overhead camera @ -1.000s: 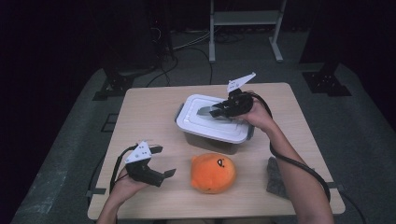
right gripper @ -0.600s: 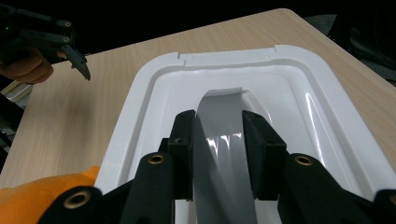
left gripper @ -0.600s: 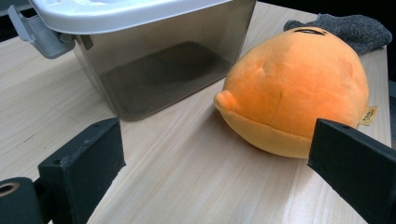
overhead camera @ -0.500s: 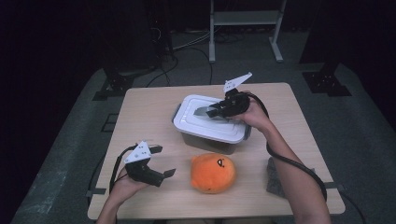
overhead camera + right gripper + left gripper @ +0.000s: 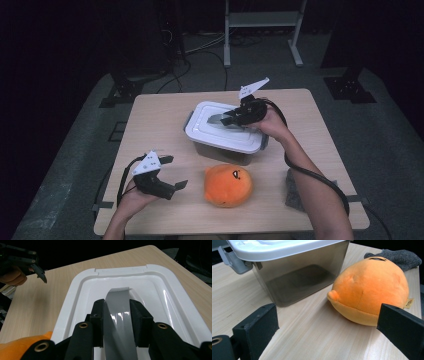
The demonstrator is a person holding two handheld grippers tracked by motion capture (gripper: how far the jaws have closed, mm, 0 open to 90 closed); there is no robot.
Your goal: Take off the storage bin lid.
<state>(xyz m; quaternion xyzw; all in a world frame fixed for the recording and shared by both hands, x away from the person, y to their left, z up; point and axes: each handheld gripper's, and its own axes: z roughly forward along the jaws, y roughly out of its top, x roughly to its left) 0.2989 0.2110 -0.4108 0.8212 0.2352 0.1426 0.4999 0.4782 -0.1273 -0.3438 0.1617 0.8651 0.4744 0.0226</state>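
Observation:
A smoky clear plastic box with a white lid stands mid-table. My right gripper reaches over it from the right, shut on the lid's grey handle. In the right gripper view the jaws press both sides of the raised handle, with the lid around them. An orange plush toy lies just in front of the box. My left gripper is held open near the table's front left and points at the toy and the box. Nothing is between its jaws.
A dark grey cloth lies at the table's front right, behind the toy in the left gripper view. A grey latch sticks out from the box's end. Bare wooden tabletop spreads left of the box.
My right gripper has moved slightly left with the handle in its grip, and the lid shifted a little with it. The left gripper and the toy have stayed put.

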